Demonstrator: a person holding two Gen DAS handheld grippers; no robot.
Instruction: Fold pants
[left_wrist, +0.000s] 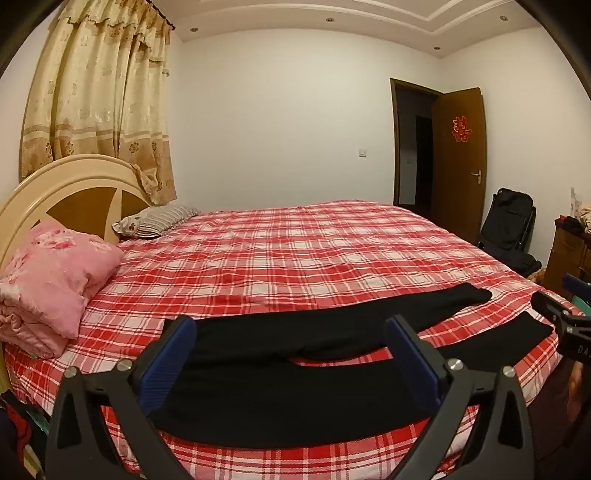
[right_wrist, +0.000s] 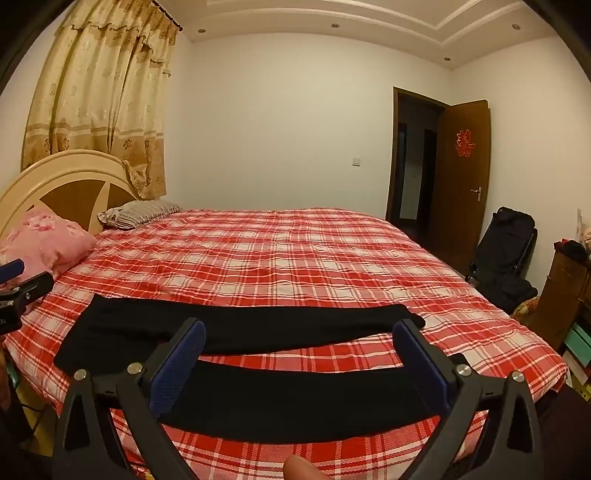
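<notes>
Ahead of the left claw (left_wrist: 291, 332), black pants (left_wrist: 295, 391) lie flat on a red plaid bedspread (left_wrist: 295, 258), close to its near edge. Left claw: wide, both blue-padded fingers (left_wrist: 177, 354) spread apart, nothing between them, held above the cloth; contact with the fabric not confirmed. From this claw the waist part sits directly in front and between the fingers, and the 2 legs run off to its right, split by a strip of plaid, the far leg ending further out than the near one. Right claw (right_wrist: 299, 332): also wide, blue pads (right_wrist: 417, 354) well apart, gripping nothing. Below and between its fingers runs the near leg; the far leg lies just beyond the fingertips, and the waist end is off to its left. Each claw shows at the edge of the other's view, the right one beside the near leg's end. Beyond the left claw, to its left, a pink quilt (left_wrist: 51, 280) and a striped pillow (left_wrist: 155, 219) rest against a cream headboard (left_wrist: 70, 184). Far right of both claws, an open brown door (right_wrist: 463, 177).
</notes>
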